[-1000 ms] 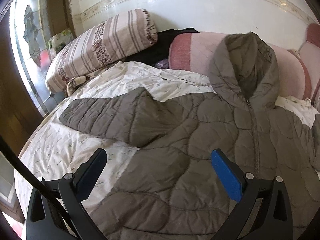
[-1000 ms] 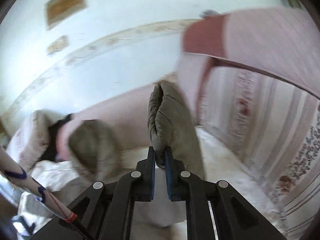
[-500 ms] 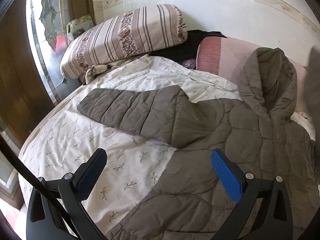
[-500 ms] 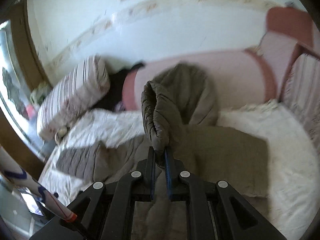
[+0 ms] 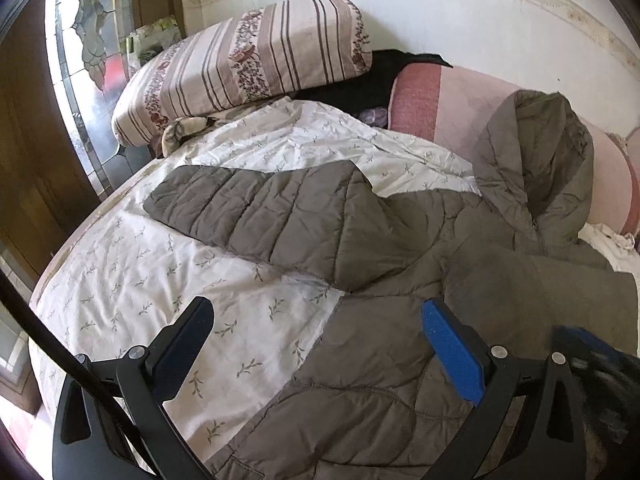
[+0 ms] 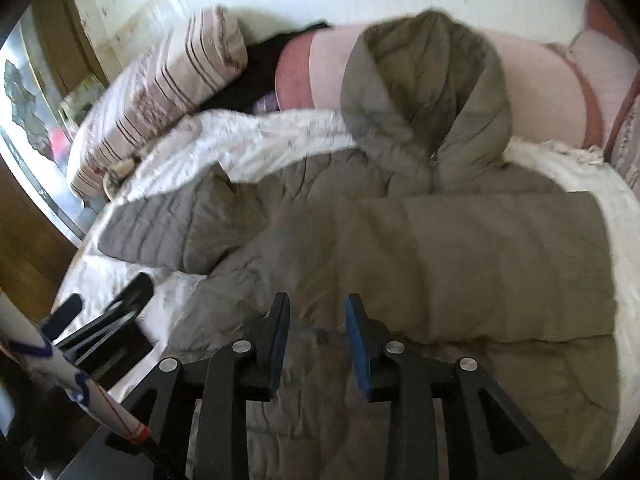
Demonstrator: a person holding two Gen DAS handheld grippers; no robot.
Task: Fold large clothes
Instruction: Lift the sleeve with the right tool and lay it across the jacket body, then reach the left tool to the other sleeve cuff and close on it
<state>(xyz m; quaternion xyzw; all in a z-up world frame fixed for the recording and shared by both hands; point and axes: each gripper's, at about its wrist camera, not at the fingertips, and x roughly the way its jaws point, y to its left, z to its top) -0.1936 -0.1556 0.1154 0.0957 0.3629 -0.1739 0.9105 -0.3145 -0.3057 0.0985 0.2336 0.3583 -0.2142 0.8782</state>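
A grey-brown quilted hooded jacket (image 5: 372,240) lies front up on the bed. Its hood (image 5: 540,152) leans on the pink bolster. One sleeve (image 5: 248,208) stretches out to the left. The other sleeve (image 6: 500,260) lies folded across the chest. My left gripper (image 5: 316,312) hangs open above the jacket's left side edge and the sheet, holding nothing. My right gripper (image 6: 317,302) hovers low over the jacket body near the folded sleeve's end. Its jaws are opening and no cloth is pinched between the pads. It shows blurred at the left wrist view's lower right (image 5: 592,360).
A white sheet with a leaf print (image 5: 140,272) covers the bed, whose edge curves along the left. A striped pillow (image 5: 240,60), a black garment (image 5: 360,84) and a pink bolster (image 5: 460,108) line the wall. A wooden door and patterned glass stand at the left.
The right gripper swung down and leftward carrying the sleeve, laid it across the jacket's chest, and its jaws have parted off it. The left gripper shifted slightly sideways and stayed open.
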